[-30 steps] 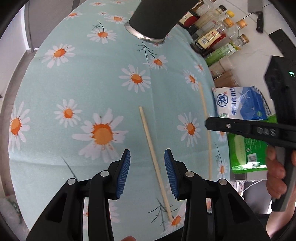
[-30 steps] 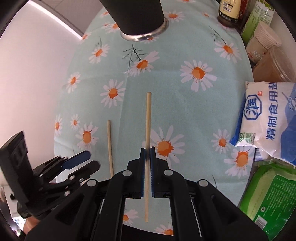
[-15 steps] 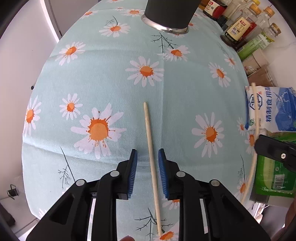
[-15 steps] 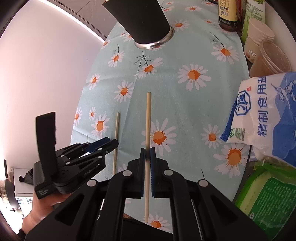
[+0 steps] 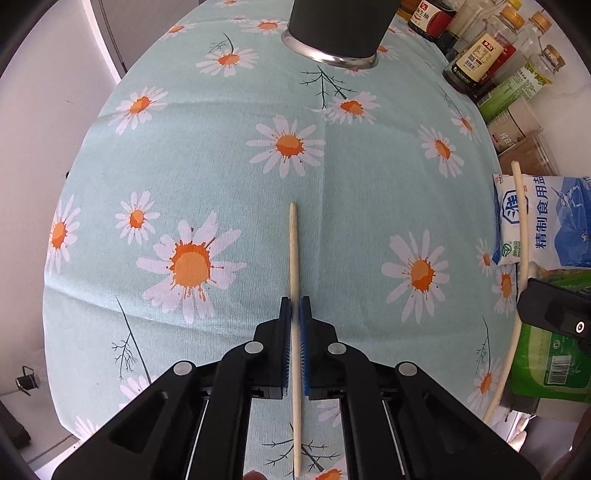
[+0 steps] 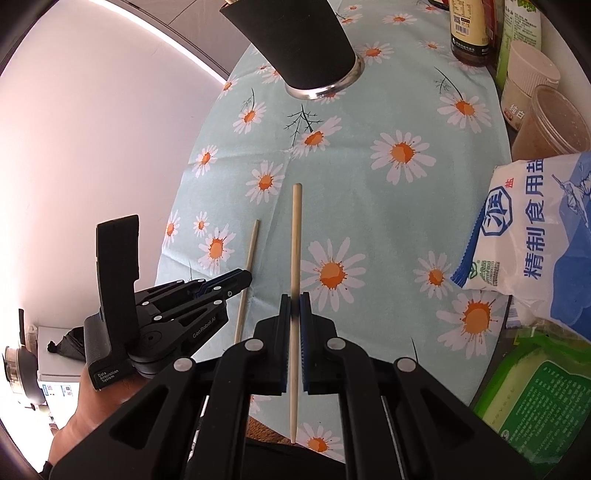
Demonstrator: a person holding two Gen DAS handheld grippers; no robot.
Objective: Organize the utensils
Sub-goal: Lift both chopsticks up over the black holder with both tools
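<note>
Left gripper [image 5: 294, 310]: jaws closed narrow on a wooden chopstick [image 5: 293, 251], blue pads pressed to it on both sides. The stick is clamped a little past its middle; its blunt end is seen ahead of the jaws over the daisy-print cloth [image 5: 207, 147], its other end back between the gripper arms. Whether it is lifted clear of the cloth cannot be told.

Right gripper [image 6: 294, 306]: jaws likewise shut on a second chopstick [image 6: 295, 240]. This one is held clear of the cloth, blunt end forward, pointed tip trailing behind past the cloth's near edge.

In the right wrist view the left gripper is seen low and to the left, carried in a hand [image 6: 85, 398], with its chopstick lying slanted beside the held one, the two well apart.

In the left wrist view the second chopstick is seen at the far right edge, passing in front of the salt bag [image 5: 546, 221].

Beyond both jaws, a dark cylindrical holder [image 5: 336, 29] with a metal rim at its base is stood on the cloth at the far side of the tabletop. Sauce bottles [image 5: 476, 55] are ranged along the right of it. A clear lidded tub [image 6: 550, 125] is set behind the salt bag; a green packet [image 6: 535, 402] is laid nearest, at lower right.
</note>
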